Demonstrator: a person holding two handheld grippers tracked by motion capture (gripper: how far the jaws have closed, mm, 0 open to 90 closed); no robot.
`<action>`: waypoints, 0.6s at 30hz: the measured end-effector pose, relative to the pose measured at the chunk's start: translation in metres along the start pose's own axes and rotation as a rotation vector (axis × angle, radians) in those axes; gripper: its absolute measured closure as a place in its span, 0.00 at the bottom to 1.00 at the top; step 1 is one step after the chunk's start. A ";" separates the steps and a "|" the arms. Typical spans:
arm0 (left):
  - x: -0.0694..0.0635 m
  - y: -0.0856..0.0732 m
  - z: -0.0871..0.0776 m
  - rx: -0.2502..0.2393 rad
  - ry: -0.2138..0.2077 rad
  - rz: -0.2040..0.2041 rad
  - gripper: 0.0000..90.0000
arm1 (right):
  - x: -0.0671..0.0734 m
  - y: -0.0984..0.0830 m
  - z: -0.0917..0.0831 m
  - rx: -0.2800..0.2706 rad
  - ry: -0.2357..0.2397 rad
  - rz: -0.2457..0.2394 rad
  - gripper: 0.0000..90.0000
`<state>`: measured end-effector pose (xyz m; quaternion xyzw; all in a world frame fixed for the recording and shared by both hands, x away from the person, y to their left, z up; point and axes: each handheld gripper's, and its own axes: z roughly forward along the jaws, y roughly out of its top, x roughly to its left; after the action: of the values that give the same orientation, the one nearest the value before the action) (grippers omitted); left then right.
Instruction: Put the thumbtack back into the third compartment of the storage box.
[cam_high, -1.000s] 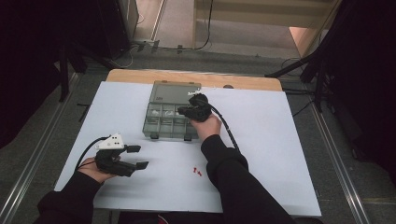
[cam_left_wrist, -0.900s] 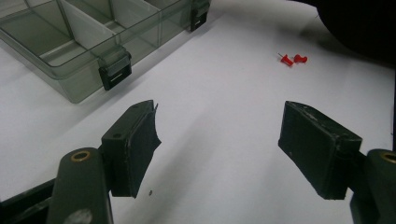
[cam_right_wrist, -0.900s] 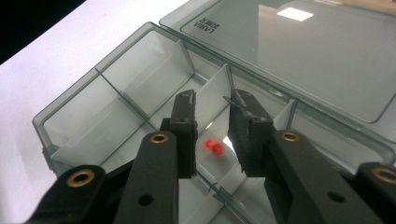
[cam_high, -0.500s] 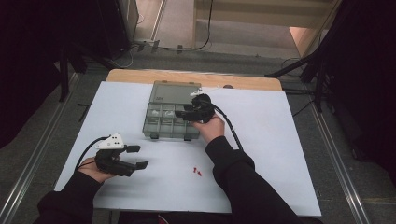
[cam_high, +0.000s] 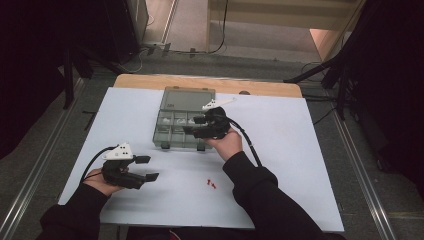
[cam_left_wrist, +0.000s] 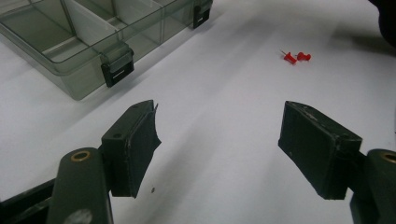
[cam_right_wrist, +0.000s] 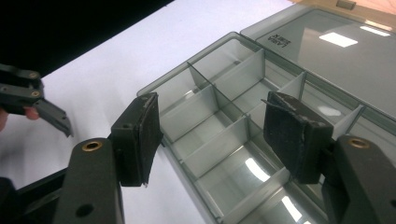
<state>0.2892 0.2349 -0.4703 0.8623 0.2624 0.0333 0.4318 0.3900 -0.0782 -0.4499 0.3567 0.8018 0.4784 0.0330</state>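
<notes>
A clear grey compartment box (cam_high: 159, 131) lies open in the middle of the white table sheet, its lid (cam_high: 190, 99) folded back. My right gripper (cam_high: 192, 126) hovers over the box's near right compartments. Its jaws have just been opening and stand open, with nothing between them in the right gripper view (cam_right_wrist: 212, 135), where several compartments (cam_right_wrist: 187, 70) look bare. My left gripper (cam_high: 151, 168) rests low at the near left, open and empty (cam_left_wrist: 219, 154). Two red pushpins (cam_high: 211, 183) lie loose on the sheet between the forearms, ahead of the left jaws (cam_left_wrist: 295, 57).
The box's front latches (cam_left_wrist: 116, 72) face the person. White sheet (cam_high: 300, 150) stretches to the right of the box and a wooden table edge (cam_high: 260, 86) runs along the back. Metal rails flank the table on the floor.
My right gripper has drawn back a little toward the person over the box, and its jaws stand wider. The left gripper and the pushpins have stayed put.
</notes>
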 end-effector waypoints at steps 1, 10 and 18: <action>0.000 0.000 0.000 0.001 0.001 0.001 0.30 | 0.001 -0.001 -0.001 -0.004 0.006 0.000 0.42; 0.001 -0.001 0.001 0.007 0.000 0.002 0.30 | 0.006 -0.011 -0.011 -0.021 0.015 -0.025 0.42; 0.001 -0.001 0.001 0.008 -0.002 0.000 0.30 | 0.006 -0.016 -0.019 -0.018 0.030 -0.012 0.40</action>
<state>0.2899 0.2351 -0.4715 0.8641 0.2620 0.0315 0.4286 0.3692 -0.0937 -0.4507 0.3443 0.8000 0.4906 0.0273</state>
